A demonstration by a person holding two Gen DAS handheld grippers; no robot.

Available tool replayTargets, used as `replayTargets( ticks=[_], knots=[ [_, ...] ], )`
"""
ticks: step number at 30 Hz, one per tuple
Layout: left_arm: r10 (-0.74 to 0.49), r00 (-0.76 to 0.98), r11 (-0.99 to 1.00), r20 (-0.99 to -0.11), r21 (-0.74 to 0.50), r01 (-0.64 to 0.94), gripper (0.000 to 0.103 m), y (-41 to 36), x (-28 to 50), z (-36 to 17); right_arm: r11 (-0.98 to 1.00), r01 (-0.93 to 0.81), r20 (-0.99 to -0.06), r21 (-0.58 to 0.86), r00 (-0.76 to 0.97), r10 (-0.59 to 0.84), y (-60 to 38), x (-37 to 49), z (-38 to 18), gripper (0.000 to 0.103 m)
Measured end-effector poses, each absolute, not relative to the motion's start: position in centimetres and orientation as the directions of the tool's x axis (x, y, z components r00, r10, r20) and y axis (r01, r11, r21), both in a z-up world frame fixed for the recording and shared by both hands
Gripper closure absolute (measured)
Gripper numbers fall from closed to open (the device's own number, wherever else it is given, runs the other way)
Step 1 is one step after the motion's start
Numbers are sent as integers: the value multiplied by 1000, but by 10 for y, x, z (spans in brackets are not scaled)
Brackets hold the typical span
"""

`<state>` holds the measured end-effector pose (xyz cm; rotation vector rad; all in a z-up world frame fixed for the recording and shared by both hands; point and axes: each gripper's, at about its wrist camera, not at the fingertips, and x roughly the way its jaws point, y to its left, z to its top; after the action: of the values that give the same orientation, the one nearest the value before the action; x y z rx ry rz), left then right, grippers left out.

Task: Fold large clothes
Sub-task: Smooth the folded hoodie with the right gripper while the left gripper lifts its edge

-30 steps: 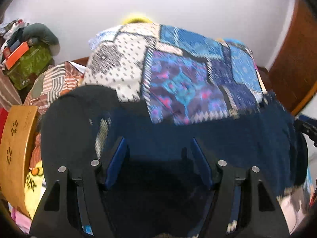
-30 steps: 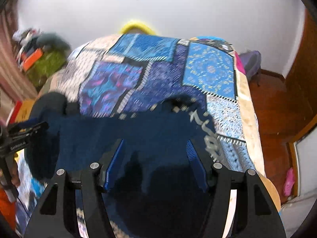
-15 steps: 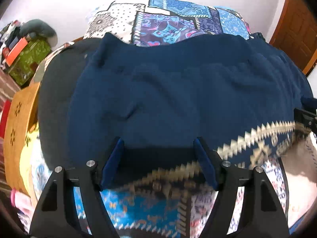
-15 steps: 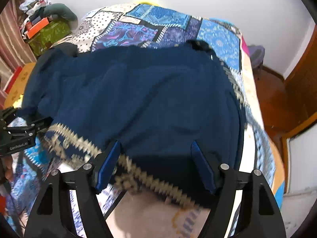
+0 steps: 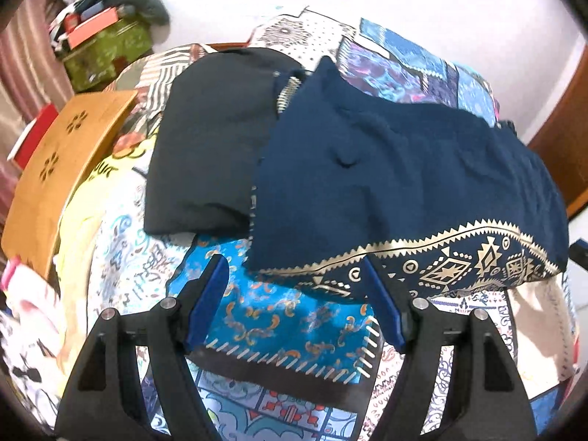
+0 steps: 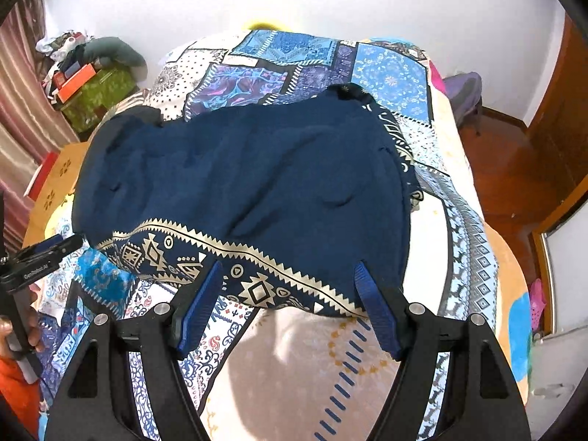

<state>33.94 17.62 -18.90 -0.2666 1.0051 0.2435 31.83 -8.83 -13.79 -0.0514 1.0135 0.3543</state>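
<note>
Navy garment (image 6: 250, 183) is lying folded near the bed's (image 6: 474, 242) edge, both grippers (image 5: 294, 305) (image 6: 286, 305) hanging released, risking slippage.

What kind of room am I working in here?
Most likely a bedroom: the navy garment lies on a bed under a patchwork bedspread, with a cluttered corner of boxes and a wooden door.
</note>
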Motion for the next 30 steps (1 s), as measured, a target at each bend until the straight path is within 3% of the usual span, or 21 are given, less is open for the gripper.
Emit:
replayTargets(
  ticks=[5, 13, 18, 25, 29, 30],
  knots=[
    [-6, 590, 891, -807, -273, -364, 30, 190, 323, -196, 946, -299, -841, 121, 476, 258, -91, 318, -141, 32],
    [-283, 600, 710, -748, -584, -394, 30, 202, 334, -263, 942, -322, -842, 98, 478, 251, -86, 317, -143, 32],
    [-403, 670, 510, -624, -760, -402, 30, 217, 341, -295, 944, -325, -815, 62, 529, 236, -84, 309, -141, 32],
    [-418, 721, 414, -552, -823, -390, 30, 224, 365, -315, 934, -358, -812, -5, 546, 205, -70, 311, -145, 32],
    [-407, 726, 445, -554, -815, -372, 29, 220, 376, -310, 928, -370, -823, -39, 538, 180, -58, 315, -153, 32],
    [-396, 725, 461, -564, -805, -374, 33, 218, 377, -305, 927, -373, -826, -37, 533, 181, -56, 316, -155, 32]
  ],
)
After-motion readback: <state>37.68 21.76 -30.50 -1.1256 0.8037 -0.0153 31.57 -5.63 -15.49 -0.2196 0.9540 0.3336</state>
